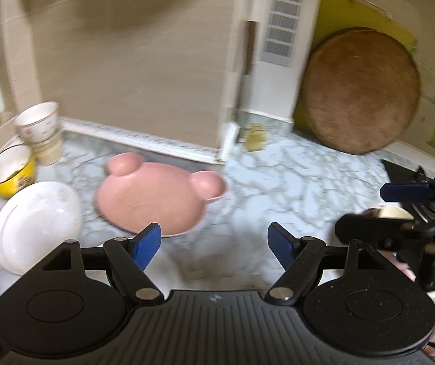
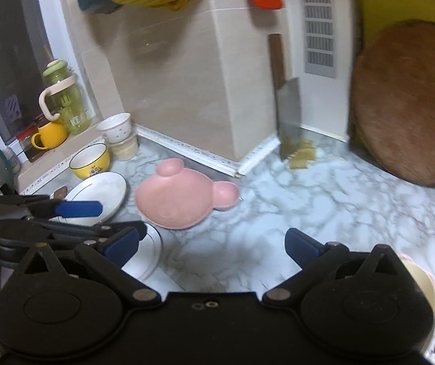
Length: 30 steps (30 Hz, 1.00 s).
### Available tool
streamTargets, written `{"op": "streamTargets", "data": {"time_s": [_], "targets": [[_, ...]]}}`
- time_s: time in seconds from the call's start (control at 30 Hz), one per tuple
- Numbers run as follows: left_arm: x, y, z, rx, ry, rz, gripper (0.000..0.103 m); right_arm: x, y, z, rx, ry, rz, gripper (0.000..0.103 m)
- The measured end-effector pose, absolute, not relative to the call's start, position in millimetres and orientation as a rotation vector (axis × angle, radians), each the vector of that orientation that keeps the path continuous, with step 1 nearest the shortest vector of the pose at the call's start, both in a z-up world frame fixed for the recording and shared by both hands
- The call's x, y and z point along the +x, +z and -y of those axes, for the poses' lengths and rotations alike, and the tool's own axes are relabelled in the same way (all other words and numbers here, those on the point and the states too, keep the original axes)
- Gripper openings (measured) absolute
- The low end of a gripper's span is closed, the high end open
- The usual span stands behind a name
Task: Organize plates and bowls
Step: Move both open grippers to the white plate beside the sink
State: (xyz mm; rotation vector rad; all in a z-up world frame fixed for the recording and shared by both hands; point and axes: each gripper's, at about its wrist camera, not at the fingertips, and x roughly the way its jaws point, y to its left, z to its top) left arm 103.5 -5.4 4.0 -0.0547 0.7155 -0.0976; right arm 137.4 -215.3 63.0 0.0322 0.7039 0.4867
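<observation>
A pink bear-shaped plate (image 2: 184,200), with two round ear wells, lies flat on the marbled countertop (image 2: 324,200). Beside its left edge rests a white plate (image 2: 101,190); a yellow bowl (image 2: 91,159) stands beyond that. Both the left gripper (image 1: 214,245) and the right gripper (image 2: 212,248) hover with jaws wide, holding nothing.

Marble-patterned countertop (image 2: 324,200), smooth with a slight sheen. Pink bear-shaped plate (image 2: 184,203) looks matt plastic; white plate (image 2: 101,191) and yellow bowl (image 2: 91,159) look glossy glazed ceramic. Round chopping board (image 2: 406,106) is worn, rough wood; cleaver (image 2: 289,115) blade is dull grey metal.
</observation>
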Motion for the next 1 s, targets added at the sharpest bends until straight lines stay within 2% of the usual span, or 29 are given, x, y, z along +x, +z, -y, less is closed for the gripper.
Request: {"op": "streamTargets", "data": {"time_s": [0.47, 1.0], "targets": [[113, -18, -131, -0.193, 0.210, -0.746, 0.077, 211, 38, 91, -0.044, 0.701, -0.775, 0.102], [135, -79, -258, -0.417, 0.488, -0.823, 0.077, 282, -7, -52, -0.256, 0.848, -0.825, 0.100]]}}
